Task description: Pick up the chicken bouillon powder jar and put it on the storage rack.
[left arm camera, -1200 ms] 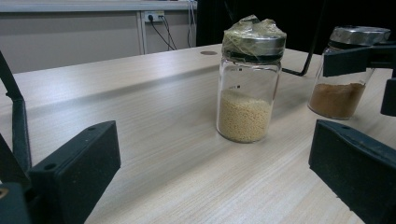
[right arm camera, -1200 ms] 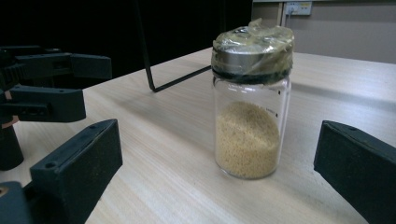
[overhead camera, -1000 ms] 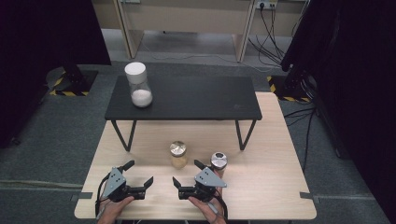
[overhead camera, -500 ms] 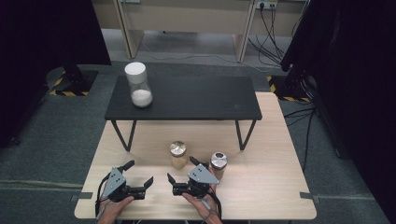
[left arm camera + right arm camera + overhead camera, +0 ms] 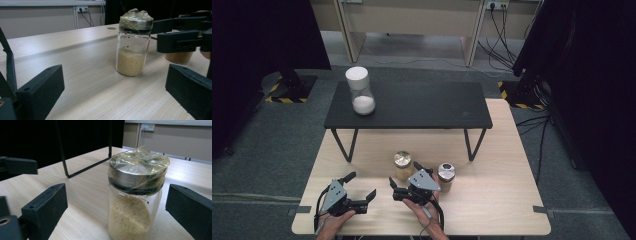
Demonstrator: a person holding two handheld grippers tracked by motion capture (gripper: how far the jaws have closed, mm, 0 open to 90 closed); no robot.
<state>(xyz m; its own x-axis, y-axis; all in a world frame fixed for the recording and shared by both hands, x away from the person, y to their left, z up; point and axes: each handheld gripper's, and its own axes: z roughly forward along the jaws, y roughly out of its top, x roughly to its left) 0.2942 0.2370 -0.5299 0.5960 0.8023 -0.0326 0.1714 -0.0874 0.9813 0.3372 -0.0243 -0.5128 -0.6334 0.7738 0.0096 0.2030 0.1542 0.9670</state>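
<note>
- on the far left of the black shelf (image 5: 412, 107) stands a tall clear container (image 5: 360, 91) with a white lid and white powder at its bottom.
- the shelf stands on thin legs on the wooden table (image 5: 502, 200), at its far side.
- the left gripper (image 5: 359, 192) rests near the front left of the table, held by a hand. its jaws are wide apart and nothing is between them.
- in the left gripper view, its two black pads (image 5: 40, 92) stand far apart, and the jar (image 5: 133, 43) stands well ahead of them on the wood.
- the jar (image 5: 402, 165) is a small glass one with a metal lid wrapped in clear film, part full of yellow grains. it stands upright near the middle of the table, in front of the shelf.
- the right gripper (image 5: 404, 181) is just beside the jar, pointing at it. its jaws have just been closing a little, but they are apart and hold nothing.
- in the right gripper view, the jar (image 5: 136, 195) stands between the two pads (image 5: 46, 206), and they do not touch it.
- a second jar (image 5: 445, 176) with a metal lid stands just right of the right gripper.
</note>
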